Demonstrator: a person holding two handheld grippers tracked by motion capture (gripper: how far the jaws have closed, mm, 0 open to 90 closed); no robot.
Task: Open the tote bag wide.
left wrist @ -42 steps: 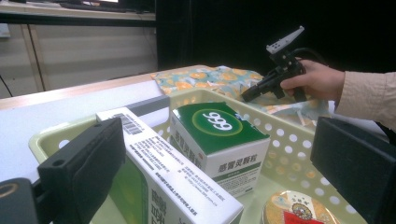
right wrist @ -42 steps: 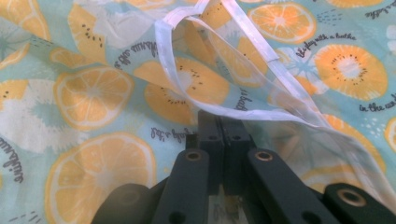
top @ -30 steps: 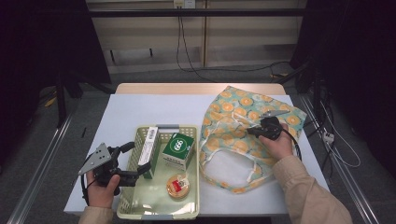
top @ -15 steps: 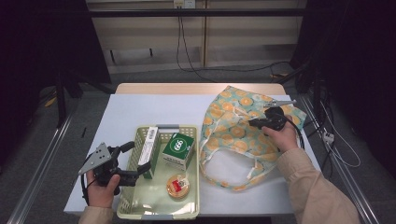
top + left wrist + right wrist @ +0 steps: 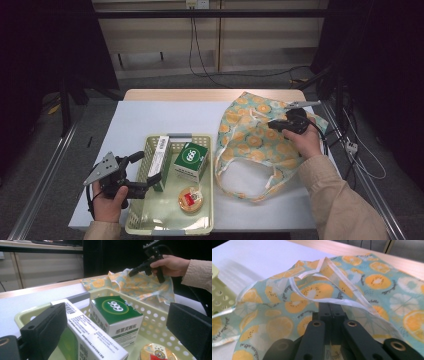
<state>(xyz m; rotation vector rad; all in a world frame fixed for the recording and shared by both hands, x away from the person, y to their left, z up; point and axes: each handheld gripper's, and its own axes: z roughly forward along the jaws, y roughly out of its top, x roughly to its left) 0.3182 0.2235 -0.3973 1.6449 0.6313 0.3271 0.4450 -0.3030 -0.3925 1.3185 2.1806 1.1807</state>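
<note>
Raised: right gripper, clamped on bag rim. Left gripper apart over basket; items unpacked.

**White table, two loads**

The white-topped table carries a pale green perforated basket at its near left edge, and a fruit-print cloth bag sprawls across the right half, just beside the basket.

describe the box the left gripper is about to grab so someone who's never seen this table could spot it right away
Find the pale green perforated basket on the near left of the table. Along its left side lies a long, narrow white box with a barcode at its far end, between the open left gripper jaws. Its neighbour is a squat green-topped box.
</note>
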